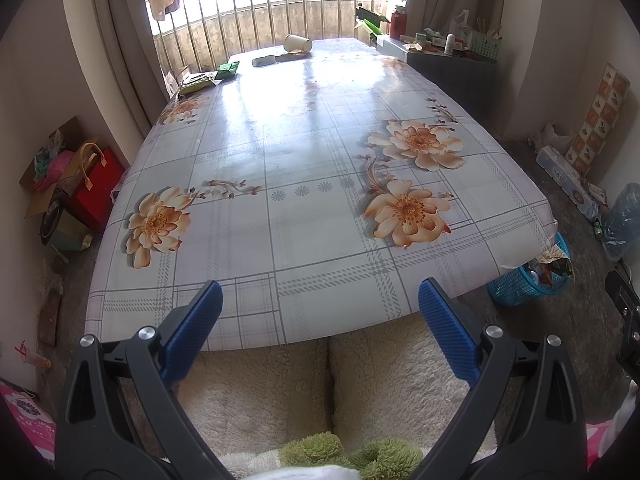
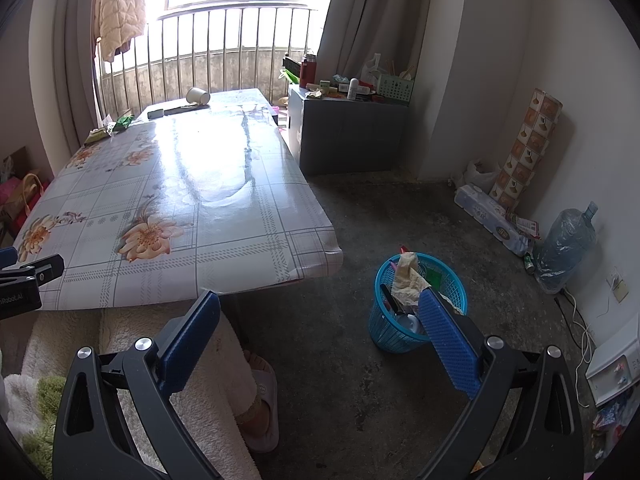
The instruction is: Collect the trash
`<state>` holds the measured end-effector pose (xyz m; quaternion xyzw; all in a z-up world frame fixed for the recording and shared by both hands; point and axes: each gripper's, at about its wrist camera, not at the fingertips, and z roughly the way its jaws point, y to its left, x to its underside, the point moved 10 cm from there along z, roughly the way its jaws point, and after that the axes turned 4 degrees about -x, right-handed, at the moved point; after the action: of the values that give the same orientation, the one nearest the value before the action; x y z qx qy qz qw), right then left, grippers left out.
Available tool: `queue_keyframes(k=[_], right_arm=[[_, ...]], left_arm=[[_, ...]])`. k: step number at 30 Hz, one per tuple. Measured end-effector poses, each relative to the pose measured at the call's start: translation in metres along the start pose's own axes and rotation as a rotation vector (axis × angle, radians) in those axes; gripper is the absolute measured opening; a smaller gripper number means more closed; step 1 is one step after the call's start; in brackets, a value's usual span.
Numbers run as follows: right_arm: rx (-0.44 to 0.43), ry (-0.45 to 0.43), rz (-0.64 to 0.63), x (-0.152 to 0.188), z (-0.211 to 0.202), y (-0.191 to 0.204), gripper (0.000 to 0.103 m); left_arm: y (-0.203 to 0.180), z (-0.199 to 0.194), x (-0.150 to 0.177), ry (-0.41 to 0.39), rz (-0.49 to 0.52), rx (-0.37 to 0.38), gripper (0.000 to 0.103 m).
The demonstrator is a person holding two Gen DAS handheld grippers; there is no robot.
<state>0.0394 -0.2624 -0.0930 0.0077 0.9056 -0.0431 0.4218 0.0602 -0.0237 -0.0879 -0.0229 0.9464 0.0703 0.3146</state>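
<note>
Trash lies at the far end of the flowered table [image 1: 304, 216]: a tipped paper cup [image 1: 297, 43], a small white box [image 1: 263, 60], a flat wrapper [image 1: 291, 55] beside it, and green packets [image 1: 229, 69] near the far left corner. My left gripper [image 1: 320, 292] hangs open over the table's near edge, holding nothing. My right gripper [image 2: 319, 304] is open and empty above the floor, right of the table [image 2: 240, 216]. A blue mesh bin [image 2: 404, 328] with crumpled paper and wrappers stands on the floor just behind the right finger. The cup [image 2: 198, 96] shows far off.
A person's fleece-clad legs [image 1: 328, 388] and a slippered foot [image 2: 262, 396] sit at the near table edge. A grey cabinet [image 2: 344, 132] with clutter stands far right. Bags and boxes [image 1: 76, 196] line the left wall; a water jug [image 2: 568, 244] and rolls line the right.
</note>
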Motion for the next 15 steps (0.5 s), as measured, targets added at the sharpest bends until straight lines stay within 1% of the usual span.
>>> queue_keyframes(k=[11, 15], right_arm=[[0.000, 0.001, -0.001, -0.0002, 0.0000, -0.0007, 0.097], [0.000, 0.000, -0.001, 0.0001, -0.0001, -0.0005, 0.097]], left_arm=[[0.0000, -0.0003, -0.0003, -0.001, 0.000, 0.001, 0.094], [-0.0023, -0.0025, 0.0003, -0.014, 0.004, 0.007, 0.094]])
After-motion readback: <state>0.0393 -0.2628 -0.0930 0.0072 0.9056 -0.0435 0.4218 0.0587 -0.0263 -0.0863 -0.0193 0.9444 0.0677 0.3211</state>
